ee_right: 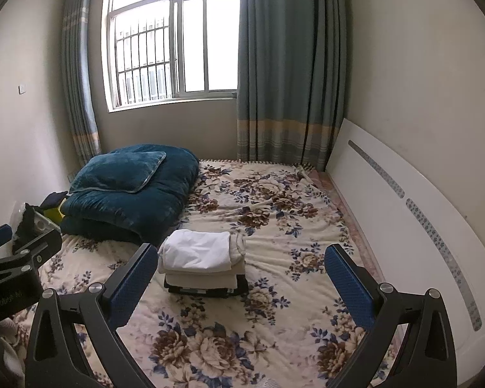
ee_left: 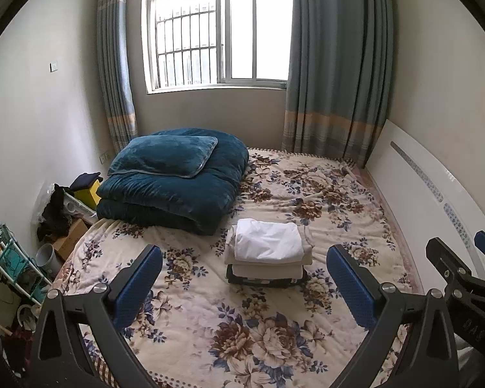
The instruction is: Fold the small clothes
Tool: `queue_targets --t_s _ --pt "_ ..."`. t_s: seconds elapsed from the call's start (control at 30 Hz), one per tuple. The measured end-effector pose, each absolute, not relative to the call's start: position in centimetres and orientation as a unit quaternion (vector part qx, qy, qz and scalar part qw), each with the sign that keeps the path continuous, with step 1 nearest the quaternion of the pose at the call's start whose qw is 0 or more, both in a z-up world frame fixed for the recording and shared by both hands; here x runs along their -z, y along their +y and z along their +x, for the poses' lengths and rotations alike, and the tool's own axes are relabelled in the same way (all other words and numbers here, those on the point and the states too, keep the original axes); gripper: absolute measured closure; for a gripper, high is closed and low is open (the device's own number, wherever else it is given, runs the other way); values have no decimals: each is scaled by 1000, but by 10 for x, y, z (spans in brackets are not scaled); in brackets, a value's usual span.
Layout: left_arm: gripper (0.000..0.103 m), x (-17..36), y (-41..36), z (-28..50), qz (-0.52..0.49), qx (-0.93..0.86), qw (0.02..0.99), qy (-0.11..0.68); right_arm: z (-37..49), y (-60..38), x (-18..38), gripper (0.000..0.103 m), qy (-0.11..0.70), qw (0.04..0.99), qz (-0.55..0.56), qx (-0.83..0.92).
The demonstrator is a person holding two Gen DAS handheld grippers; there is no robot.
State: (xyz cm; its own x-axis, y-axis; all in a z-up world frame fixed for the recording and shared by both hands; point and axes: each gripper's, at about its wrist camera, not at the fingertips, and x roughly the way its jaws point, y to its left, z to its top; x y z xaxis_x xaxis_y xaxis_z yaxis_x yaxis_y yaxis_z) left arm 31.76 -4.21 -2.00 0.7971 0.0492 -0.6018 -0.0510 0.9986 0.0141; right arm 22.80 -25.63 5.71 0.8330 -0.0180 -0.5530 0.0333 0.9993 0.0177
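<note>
- While both tools hover above the near part of the bed, the left gripper stands with its 2 blue-padded fingers spread wide and nothing between them.
- The right gripper is likewise wide apart and holds nothing; its black frame also shows at the right edge of the left wrist view.
- A neat stack of folded small clothes sits on the cream floral bedspread, near the middle of the bed and closer to the near edge than to the window side.
- On top lies a white folded garment, under it 2 or so cream folded pieces, and at the bottom a dark folded piece; the exact count is hard to tell.
- A folded teal plush quilt with a matching pillow occupies the far left corner of the bed, just beyond the stack and apart from it.
- No unfolded garment is visible on the bedspread, so the folding looks largely done, as far as these views show.
- The clothes look light, soft and limp; they would sag and unfold if pinched by 1 layer.
- A safer hold seems to be at 2 opposite side edges of the stack, pinching through a whole folded piece, or low at the dark bottom piece to carry everything together.
- The top white piece looks loosely folded and may slide off if tilted.
</note>
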Motion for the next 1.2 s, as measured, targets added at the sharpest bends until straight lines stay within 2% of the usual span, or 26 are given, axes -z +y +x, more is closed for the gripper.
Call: queue_targets --t_s 1.2 --pt "0 7 -40 307 -3 -34 949 315 227 -254 -62 0 286 958 11 4"
